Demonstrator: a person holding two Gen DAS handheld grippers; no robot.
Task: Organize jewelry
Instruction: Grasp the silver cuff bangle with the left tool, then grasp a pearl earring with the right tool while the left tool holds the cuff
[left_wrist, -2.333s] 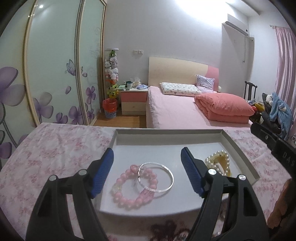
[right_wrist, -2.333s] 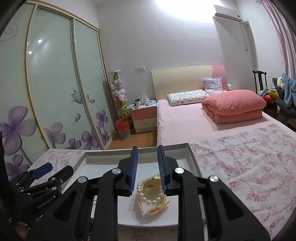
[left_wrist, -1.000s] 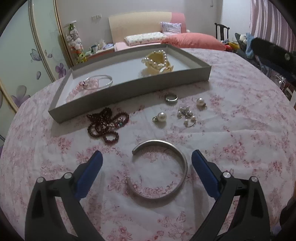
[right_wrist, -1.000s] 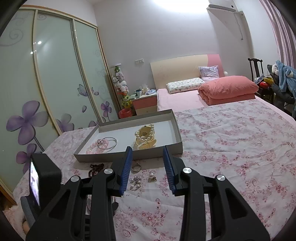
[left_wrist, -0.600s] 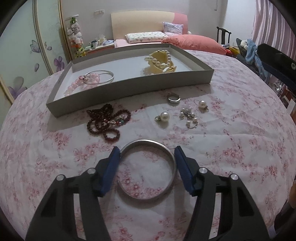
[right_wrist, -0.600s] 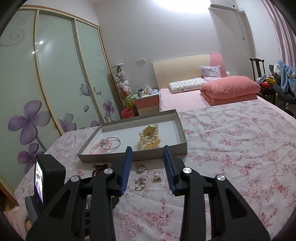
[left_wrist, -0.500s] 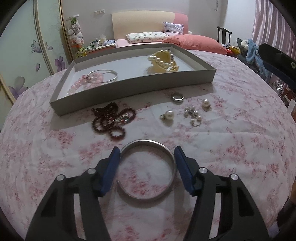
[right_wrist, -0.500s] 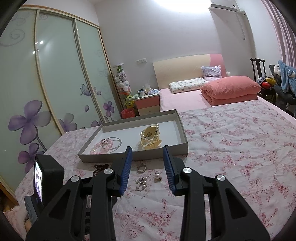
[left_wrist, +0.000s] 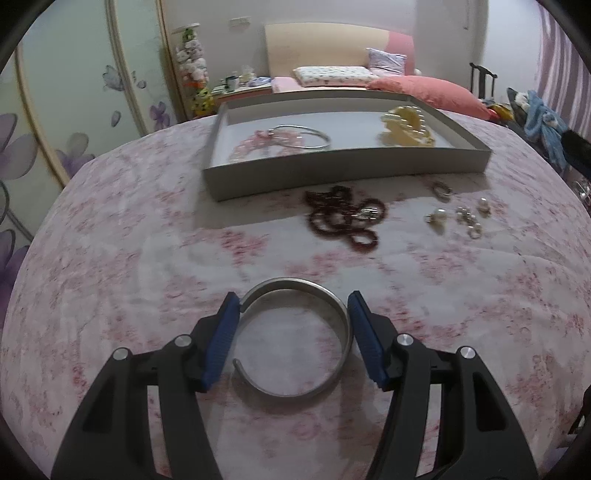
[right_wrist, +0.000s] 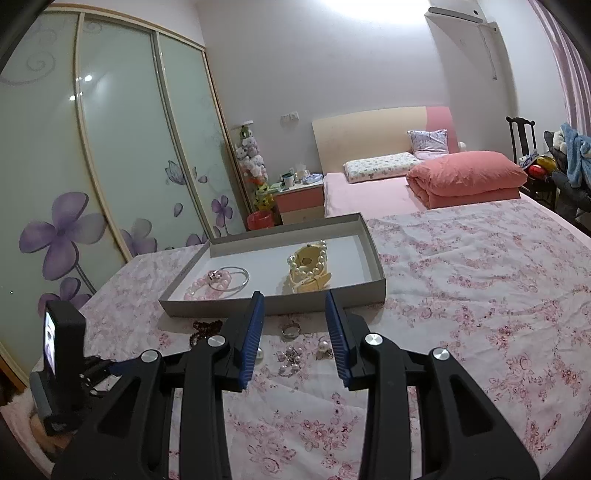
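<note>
clamping the silver cuff bangle (left_wrist: 295, 334), the left hand-held gripper (left_wrist: 293, 301) hovers; the right hand-held gripper (right_wrist: 294, 300) gapes empty.

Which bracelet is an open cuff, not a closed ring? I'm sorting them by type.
The wide silver cuff between the left gripper pads: its band has a gap. The thin silver bangle in the tray looks closed.

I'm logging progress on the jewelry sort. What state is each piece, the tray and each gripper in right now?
silver cuff bangle: clamped between the left gripper's pads, outside the tray
left gripper: shut on the bangle
right gripper: open, empty
grey tray: partly filled
pink bead bracelet: in tray
thin silver bangle: in tray, overlapping the pink beads
pearl piece: in tray
dark red beads: on the cloth
ring: on the cloth
pearl earrings: on the cloth
</note>
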